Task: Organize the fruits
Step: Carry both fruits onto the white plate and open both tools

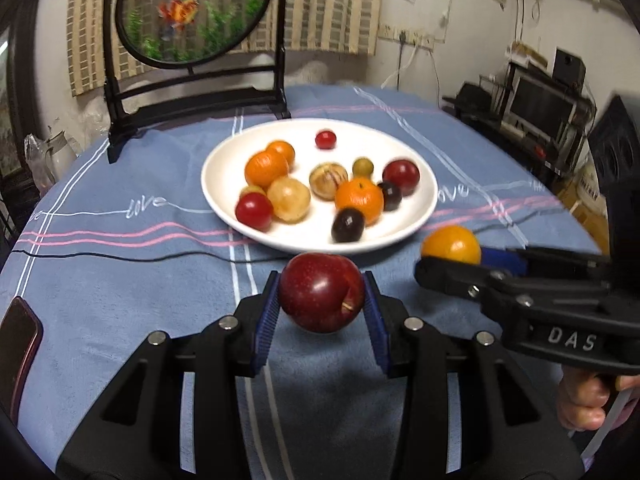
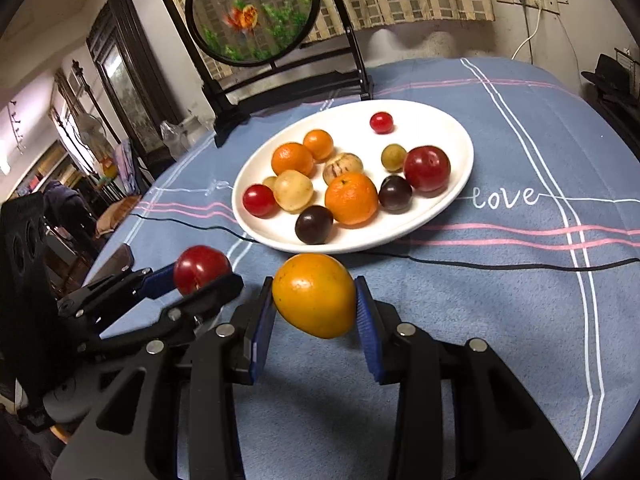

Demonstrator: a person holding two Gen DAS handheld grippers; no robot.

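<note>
Red fruit: a glossy dark-red round plum (image 1: 321, 298) is hanging clamped in the left gripper (image 1: 321, 308), above the blue cloth.
Orange fruit: a smooth orange-yellow oval fruit (image 2: 314, 295) is sitting pinched in the right gripper (image 2: 316, 312) (just short of the plate).
Plate: a round white plate (image 2: 456, 184) is holding the other fruits.

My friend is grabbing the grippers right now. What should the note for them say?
Left hand-held gripper: shut on a red plum, held above the cloth.
Right hand-held gripper: shut on a yellow-orange fruit, also in the air.
Both hang just short of the near rim of the white plate.
Done: about a dozen fruits already lie on the plate, among them tangerines, cherry tomatoes and dark plums.
Left: probably set both held fruits on the plate, in a free spot.
</note>
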